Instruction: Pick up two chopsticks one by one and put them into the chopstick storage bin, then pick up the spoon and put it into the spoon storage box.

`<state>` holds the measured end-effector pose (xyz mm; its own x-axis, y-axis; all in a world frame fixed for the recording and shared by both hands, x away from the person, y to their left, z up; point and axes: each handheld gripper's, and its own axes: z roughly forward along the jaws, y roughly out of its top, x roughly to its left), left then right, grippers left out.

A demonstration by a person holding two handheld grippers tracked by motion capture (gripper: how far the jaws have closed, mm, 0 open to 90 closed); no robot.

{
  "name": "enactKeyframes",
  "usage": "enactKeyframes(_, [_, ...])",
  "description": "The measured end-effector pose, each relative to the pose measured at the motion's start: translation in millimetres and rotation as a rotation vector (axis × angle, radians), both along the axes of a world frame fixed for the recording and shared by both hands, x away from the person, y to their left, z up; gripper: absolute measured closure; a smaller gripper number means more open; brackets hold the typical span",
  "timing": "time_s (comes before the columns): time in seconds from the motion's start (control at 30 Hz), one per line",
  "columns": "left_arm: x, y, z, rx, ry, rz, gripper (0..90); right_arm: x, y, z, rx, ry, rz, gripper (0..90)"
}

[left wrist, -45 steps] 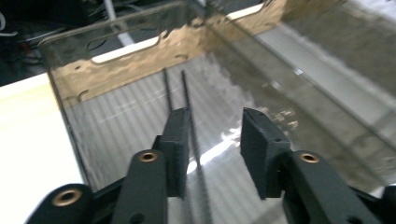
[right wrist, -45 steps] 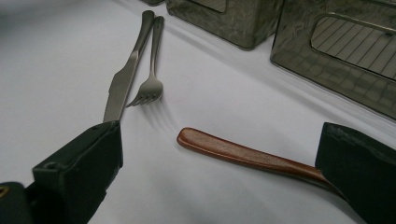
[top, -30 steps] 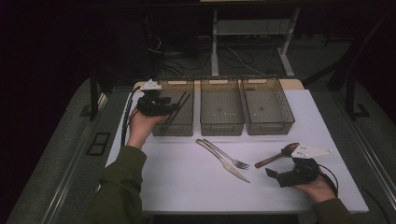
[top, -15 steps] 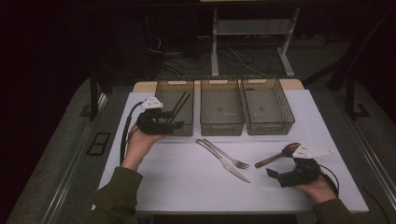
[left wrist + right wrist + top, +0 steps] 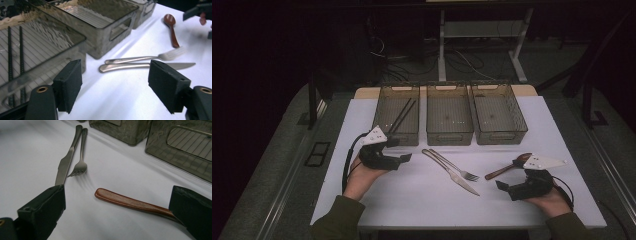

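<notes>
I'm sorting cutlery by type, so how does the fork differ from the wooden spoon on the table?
The fork is shiny metal; the wooden spoon is reddish-brown. The fork ends in tines, the wooden spoon in a rounded bowl. The fork lies close beside the knife near the table's middle; the wooden spoon lies alone by the right gripper. Both lie flat on the white table, outside the bins.

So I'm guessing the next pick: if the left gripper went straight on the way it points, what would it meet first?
Probably the knife handle, with the fork just beyond; the left gripper is open and empty, and depth is hard to judge.
</notes>
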<state>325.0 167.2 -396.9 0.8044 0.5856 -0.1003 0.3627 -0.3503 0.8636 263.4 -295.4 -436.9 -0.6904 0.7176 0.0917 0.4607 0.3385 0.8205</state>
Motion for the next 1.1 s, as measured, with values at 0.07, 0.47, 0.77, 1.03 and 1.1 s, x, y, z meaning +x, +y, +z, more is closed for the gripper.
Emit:
enactKeyframes(0.07, [-5.2,0.5,-3.5,0.0,0.006,-0.008,22.0,-0.9,-0.4,-0.3,-0.001,0.001,0.002,0.4])
enactKeyframes(0.47, [-29.8,2.0,-20.5,0.015,0.004,-0.048,13.3,-3.4,-2.1,0.8,0.001,-0.004,-0.003,0.4])
enactKeyframes(0.77, [-44.8,3.4,-32.1,0.022,0.001,-0.048,0.0,-3.8,-2.8,1.7,0.0,-0.006,-0.004,0.4])
enactKeyframes(1.03, [-45.1,2.7,-35.8,0.033,0.027,-0.048,0.0,4.6,-5.0,5.6,-0.008,0.009,-0.012,8.9])
enactKeyframes(1.1, [-44.6,1.4,-35.9,0.027,0.034,-0.051,0.0,7.5,-6.5,8.4,-0.012,0.016,-0.016,16.2])
